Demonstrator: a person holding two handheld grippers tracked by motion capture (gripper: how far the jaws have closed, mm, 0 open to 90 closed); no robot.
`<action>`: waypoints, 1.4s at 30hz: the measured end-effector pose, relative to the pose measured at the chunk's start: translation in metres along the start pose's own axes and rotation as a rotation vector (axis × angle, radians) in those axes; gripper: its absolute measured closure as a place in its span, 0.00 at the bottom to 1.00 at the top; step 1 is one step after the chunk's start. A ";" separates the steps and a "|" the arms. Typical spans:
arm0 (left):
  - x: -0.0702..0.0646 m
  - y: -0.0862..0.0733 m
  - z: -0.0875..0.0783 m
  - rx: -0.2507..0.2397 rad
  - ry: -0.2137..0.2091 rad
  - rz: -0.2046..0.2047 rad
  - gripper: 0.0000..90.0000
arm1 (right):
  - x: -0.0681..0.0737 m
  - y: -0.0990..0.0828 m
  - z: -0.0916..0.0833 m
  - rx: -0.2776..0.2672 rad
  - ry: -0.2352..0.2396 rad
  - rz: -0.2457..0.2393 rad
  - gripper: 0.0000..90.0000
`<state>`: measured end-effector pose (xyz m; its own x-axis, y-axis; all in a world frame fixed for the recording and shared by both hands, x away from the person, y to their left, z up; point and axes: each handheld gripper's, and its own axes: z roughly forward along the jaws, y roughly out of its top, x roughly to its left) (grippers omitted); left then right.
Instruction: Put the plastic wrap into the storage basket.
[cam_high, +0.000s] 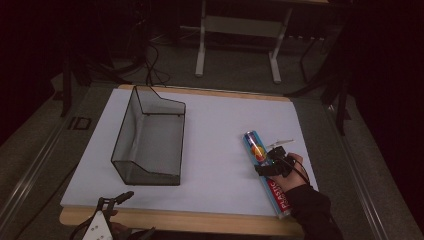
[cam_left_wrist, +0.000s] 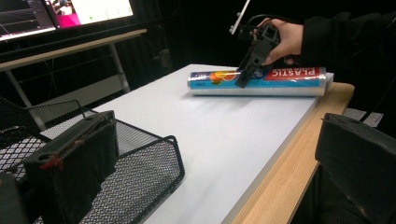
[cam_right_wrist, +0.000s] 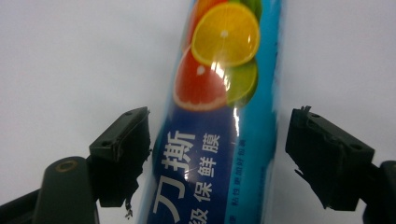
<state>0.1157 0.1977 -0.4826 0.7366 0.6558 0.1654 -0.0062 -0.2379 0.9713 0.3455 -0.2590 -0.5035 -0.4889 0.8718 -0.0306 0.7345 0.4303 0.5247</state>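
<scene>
Straddling the roll of cling film (cam_right_wrist: 219, 121) right of the wire basket (cam_high: 150, 140) — right claw (cam_right_wrist: 217, 158) open, not yet gripping — next, squeeze.

Lab: monitors (cam_left_wrist: 65, 14) on desk (dark room), cabled floor (cam_high: 150, 70).
</scene>
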 end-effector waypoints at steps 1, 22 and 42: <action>0.000 0.000 0.000 0.000 0.000 0.000 0.00 | 0.000 0.000 0.000 0.000 0.000 0.000 0.24; 0.000 0.000 0.000 -0.002 -0.001 0.006 0.00 | 0.005 0.014 0.018 0.230 -0.008 0.072 0.33; 0.000 0.000 0.000 0.006 -0.001 0.011 0.00 | 0.000 0.034 -0.023 0.058 0.076 0.157 0.35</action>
<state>0.1156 0.1973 -0.4827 0.7369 0.6526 0.1764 -0.0107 -0.2496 0.9683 0.3594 -0.2496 -0.4665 -0.3984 0.9102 0.1133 0.8293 0.3047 0.4684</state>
